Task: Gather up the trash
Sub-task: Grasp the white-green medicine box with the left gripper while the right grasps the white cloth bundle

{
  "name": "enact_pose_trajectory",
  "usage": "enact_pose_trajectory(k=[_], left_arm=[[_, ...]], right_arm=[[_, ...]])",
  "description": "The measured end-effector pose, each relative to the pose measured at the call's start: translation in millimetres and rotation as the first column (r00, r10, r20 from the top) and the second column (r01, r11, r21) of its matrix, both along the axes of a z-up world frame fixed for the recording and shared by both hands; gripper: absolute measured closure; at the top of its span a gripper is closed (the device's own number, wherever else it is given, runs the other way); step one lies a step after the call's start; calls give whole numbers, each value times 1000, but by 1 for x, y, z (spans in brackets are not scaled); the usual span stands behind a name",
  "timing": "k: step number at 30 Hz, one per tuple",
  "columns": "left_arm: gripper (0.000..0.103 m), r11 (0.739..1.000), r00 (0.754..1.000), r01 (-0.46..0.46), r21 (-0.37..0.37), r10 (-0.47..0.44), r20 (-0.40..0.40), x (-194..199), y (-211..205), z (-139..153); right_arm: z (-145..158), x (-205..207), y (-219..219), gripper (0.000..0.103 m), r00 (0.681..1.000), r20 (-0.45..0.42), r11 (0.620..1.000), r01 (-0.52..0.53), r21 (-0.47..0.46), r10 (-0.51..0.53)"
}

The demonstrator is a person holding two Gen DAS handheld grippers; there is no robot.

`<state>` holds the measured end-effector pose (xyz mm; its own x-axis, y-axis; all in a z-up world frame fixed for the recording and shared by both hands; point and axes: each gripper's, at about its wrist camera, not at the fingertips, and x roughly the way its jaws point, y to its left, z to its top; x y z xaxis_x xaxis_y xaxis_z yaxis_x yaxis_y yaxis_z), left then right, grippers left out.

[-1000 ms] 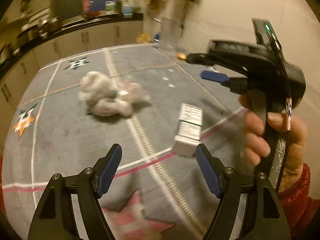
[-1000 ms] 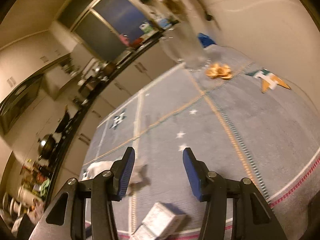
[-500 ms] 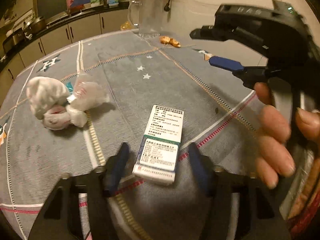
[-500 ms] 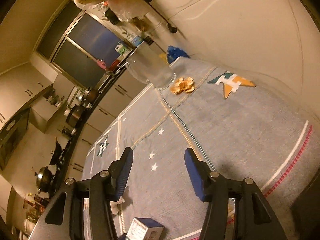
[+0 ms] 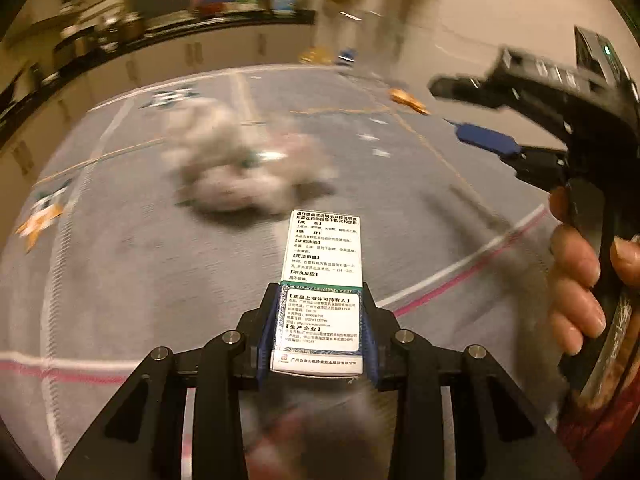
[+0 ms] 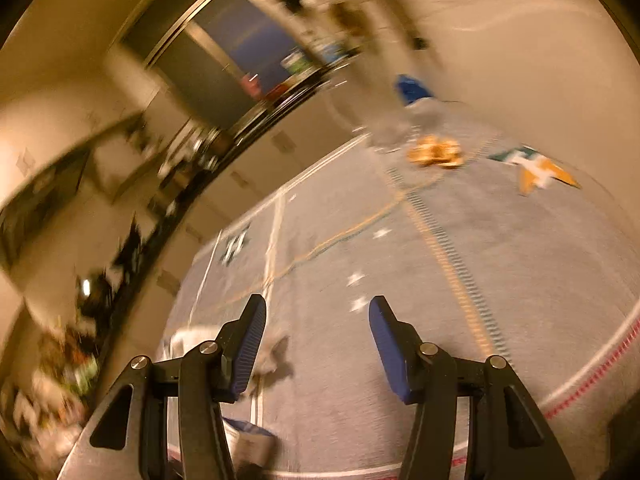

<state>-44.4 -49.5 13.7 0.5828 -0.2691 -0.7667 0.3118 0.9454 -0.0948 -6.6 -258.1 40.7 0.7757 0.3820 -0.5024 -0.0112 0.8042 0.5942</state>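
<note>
My left gripper [image 5: 320,312] is shut on a white medicine box [image 5: 322,280] with green trim and printed text, held above the grey tablecloth [image 5: 120,260]. A blurred heap of crumpled white tissues [image 5: 240,168] lies on the cloth beyond the box. My right gripper [image 6: 316,328] is open and empty above the cloth; it also shows at the right of the left wrist view [image 5: 488,140], held by a hand. In the right wrist view part of the box [image 6: 248,440] shows at the bottom, and some tissue [image 6: 272,356] lies by the left finger.
Orange peel scraps [image 6: 436,152] lie at the far end of the table, near a blue object [image 6: 412,88] and the wall. A kitchen counter [image 5: 160,28] with pots and bottles runs along the back. The cloth has star patterns and stripes.
My left gripper closed on the medicine box and lifted it off the cloth. Both views have swung and are blurred; the right gripper stays open.
</note>
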Motion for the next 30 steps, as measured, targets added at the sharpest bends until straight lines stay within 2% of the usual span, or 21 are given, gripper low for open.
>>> enact_pose_trajectory(k=[3, 7, 11, 13, 15, 21, 26, 29, 30], left_arm=[[68, 995, 995, -102, -4, 102, 21, -6, 45, 2], [68, 978, 979, -204, -45, 204, 7, -3, 94, 1], [68, 962, 965, -261, -76, 263, 19, -3, 120, 4], [68, 960, 963, -265, -86, 268, 22, -2, 125, 5], [68, 961, 965, -261, -93, 263, 16, 1, 125, 3], [68, 960, 966, -254, -121, 259, 25, 3, 128, 6], [68, 959, 965, -254, -127, 259, 28, 12, 129, 5], [68, 957, 968, -246, -152, 249, 5, 17, 130, 3], [68, 956, 969, -243, -162, 246, -1, 18, 131, 2]], right_arm=[[3, 0, 29, 44, 992, 23, 991, -119, -55, 121], [8, -5, 68, 44, 970, 38, 961, -233, -148, 241], [16, -8, 100, 44, 938, 29, 929, -337, -153, 345], [22, -5, 116, 40, 925, 19, 911, -370, -180, 379], [25, 1, 131, 33, 922, 9, 896, -375, -238, 388], [11, 42, 172, 33, 922, -48, 848, -373, -377, 384], [-8, 65, 184, 33, 919, -79, 834, -386, -395, 387], [-15, 65, 185, 57, 903, -80, 813, -416, -408, 422], [-15, 64, 186, 61, 902, -77, 812, -418, -407, 426]])
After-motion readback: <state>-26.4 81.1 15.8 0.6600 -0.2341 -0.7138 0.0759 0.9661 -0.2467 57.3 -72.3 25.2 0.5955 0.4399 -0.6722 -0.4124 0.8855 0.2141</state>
